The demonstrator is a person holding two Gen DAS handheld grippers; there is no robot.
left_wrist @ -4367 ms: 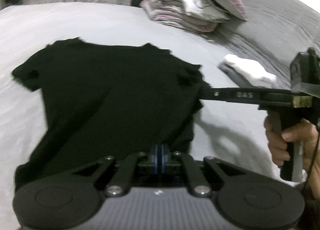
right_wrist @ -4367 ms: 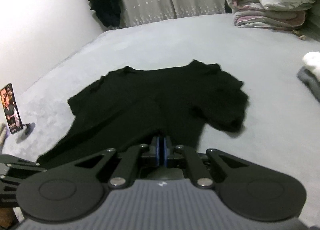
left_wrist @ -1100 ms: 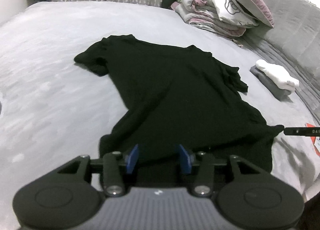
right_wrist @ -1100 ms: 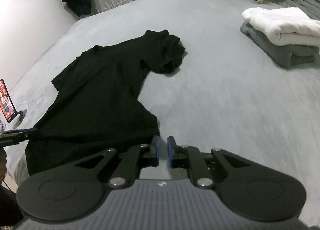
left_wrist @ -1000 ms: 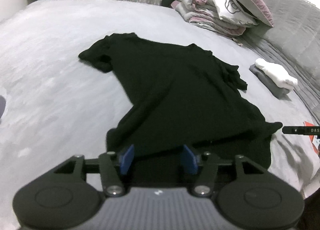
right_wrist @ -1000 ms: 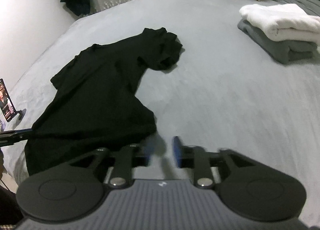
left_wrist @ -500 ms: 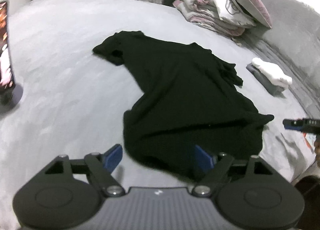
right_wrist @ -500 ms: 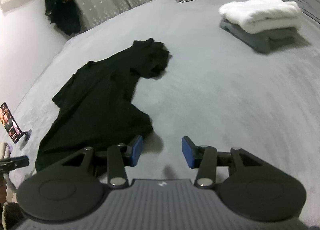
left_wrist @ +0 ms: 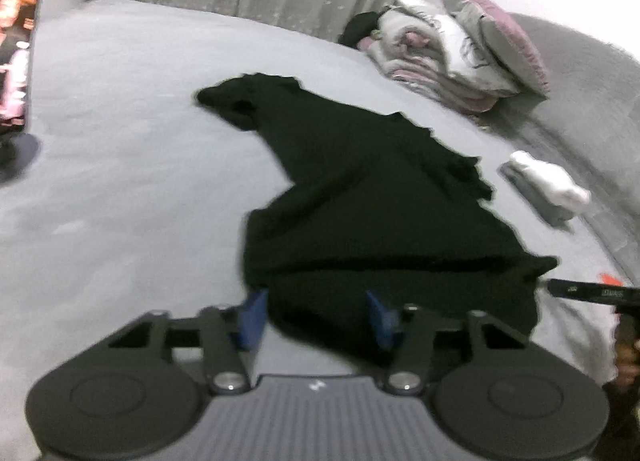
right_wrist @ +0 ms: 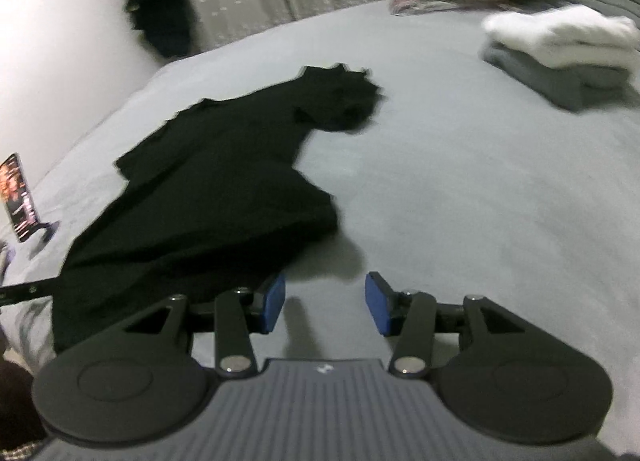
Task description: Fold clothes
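The left gripper (left_wrist: 316, 317) was held low and level, its jaws spread wide with nothing gripped between them. The right gripper (right_wrist: 325, 303) sat beside it, jaws likewise parted and holding nothing.

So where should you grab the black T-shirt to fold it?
Grab the black T-shirt by its near hem corners, coming in low from the bed's near edge. The hem lies closest, and the left hand-held gripper already straddles it, open.
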